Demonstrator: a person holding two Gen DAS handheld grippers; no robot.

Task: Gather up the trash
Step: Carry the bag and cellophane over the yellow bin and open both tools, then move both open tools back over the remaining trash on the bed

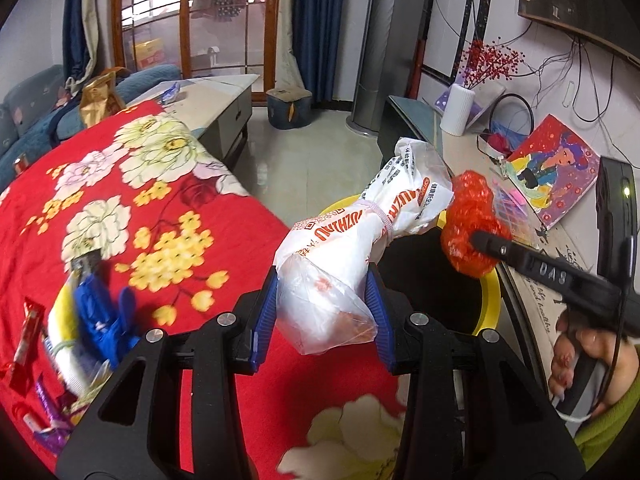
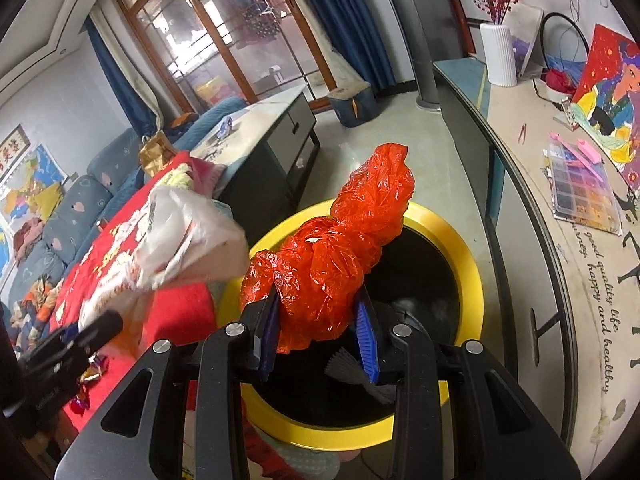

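Observation:
My left gripper [image 1: 322,312] is shut on a white plastic bag [image 1: 360,232] with orange print, held in the air at the near edge of a yellow-rimmed black trash bin [image 1: 490,300]. My right gripper [image 2: 316,320] is shut on a crumpled red plastic bag [image 2: 340,256] and holds it above the open bin [image 2: 460,240]. The red bag [image 1: 468,224] and the right gripper also show in the left wrist view at right. The white bag [image 2: 180,232] shows at left in the right wrist view.
A table under a red flowered cloth [image 1: 120,200] lies left of the bin, with candy wrappers [image 1: 28,336] and a blue toy [image 1: 100,316] on it. A long counter [image 2: 580,280] with a vase, bead box and painting runs at right. A low cabinet [image 1: 216,112] stands behind.

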